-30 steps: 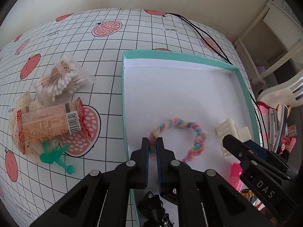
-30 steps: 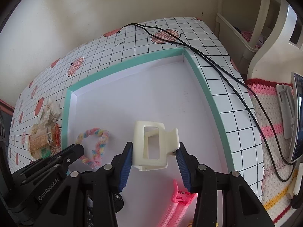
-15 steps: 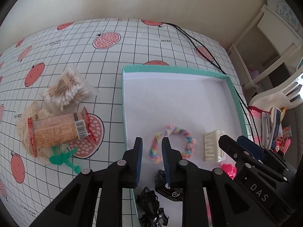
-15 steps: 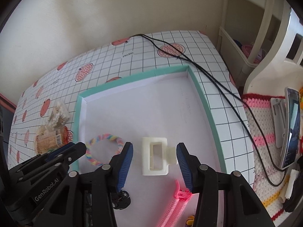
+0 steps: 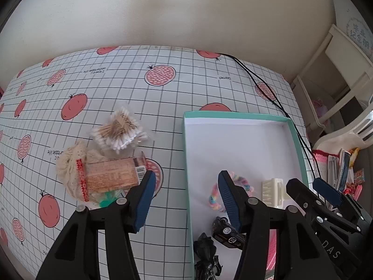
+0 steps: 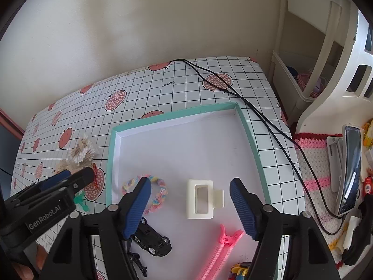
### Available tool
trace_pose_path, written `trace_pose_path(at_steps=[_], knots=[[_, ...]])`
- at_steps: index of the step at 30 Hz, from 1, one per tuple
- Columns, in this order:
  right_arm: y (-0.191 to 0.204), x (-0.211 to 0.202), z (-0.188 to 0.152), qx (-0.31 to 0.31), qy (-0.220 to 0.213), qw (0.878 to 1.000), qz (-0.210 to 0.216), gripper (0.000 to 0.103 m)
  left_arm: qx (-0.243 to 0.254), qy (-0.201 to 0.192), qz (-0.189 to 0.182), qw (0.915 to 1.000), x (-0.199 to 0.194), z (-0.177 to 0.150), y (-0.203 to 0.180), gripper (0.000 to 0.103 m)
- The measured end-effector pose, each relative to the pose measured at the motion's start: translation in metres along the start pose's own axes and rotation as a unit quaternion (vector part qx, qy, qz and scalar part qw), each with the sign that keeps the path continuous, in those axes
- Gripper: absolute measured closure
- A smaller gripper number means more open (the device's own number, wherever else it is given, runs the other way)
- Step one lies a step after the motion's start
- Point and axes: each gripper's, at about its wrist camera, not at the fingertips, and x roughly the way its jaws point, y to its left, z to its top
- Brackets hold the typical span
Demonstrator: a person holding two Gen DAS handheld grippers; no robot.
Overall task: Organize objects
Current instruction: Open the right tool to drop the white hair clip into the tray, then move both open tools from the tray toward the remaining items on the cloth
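A teal-rimmed white tray (image 5: 235, 116) holds a rainbow scrunchie (image 5: 243, 182), a cream hair claw (image 5: 271, 192) and a black toy car (image 5: 227, 232). My left gripper (image 5: 186, 198) hangs open above the tray's left rim with nothing in it. Left of the tray lie a bag of cotton swabs (image 5: 119, 133), a snack packet (image 5: 112, 175), cream lace fabric (image 5: 70, 163) and a green plastic piece (image 5: 108, 198). My right gripper (image 6: 190, 207) is open above the hair claw (image 6: 200, 198), which rests loose on the tray floor beside the scrunchie (image 6: 158, 191).
A pink comb clip (image 6: 221, 252) and the toy car (image 6: 151, 240) lie at the tray's near end. A black cable (image 6: 268, 126) runs along the right rim. A phone on a stand (image 6: 349, 170) sits on a crochet mat (image 6: 314, 163). White chair and shelf stand right.
The right gripper let the hair claw down into the tray, opened wider and drew back. The left gripper went from shut to wide open and pulled away from the scrunchie.
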Motion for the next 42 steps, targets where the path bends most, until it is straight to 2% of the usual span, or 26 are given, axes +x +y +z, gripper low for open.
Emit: trace_pose_path(at_steps=[2, 6, 8, 11, 14, 31, 42], knots=[[0.000, 0.000, 0.000, 0.001, -0.003, 1.000, -0.002, 0.019, -0.004, 0.000, 0.005, 1.0000, 0.000, 0.000, 0.004, 0.044], [-0.001, 0.000, 0.000, 0.002, -0.004, 1.000, -0.005, 0.016, -0.009, 0.003, 0.016, 0.9998, 0.001, 0.003, 0.011, 0.032], [-0.001, 0.001, 0.000, 0.002, -0.004, 1.000, -0.006, 0.006, -0.009, 0.002, 0.021, 0.9997, 0.001, 0.004, 0.012, 0.031], [-0.001, 0.001, -0.001, 0.001, -0.005, 1.000, -0.007, 0.002, -0.011, -0.001, 0.028, 0.9995, 0.000, 0.003, 0.015, 0.029], [0.000, 0.001, -0.001, 0.000, -0.007, 1.000, -0.007, 0.001, -0.015, -0.003, 0.032, 0.9994, -0.001, 0.004, 0.018, 0.018], [0.015, 0.005, 0.000, -0.011, -0.004, 1.000, -0.003, 0.000, -0.024, -0.005, 0.033, 0.9991, -0.006, 0.007, 0.042, 0.015], [0.076, 0.013, -0.001, -0.045, -0.005, 0.999, 0.026, 0.000, -0.067, 0.002, 0.033, 0.9972, -0.017, 0.006, 0.108, 0.015]])
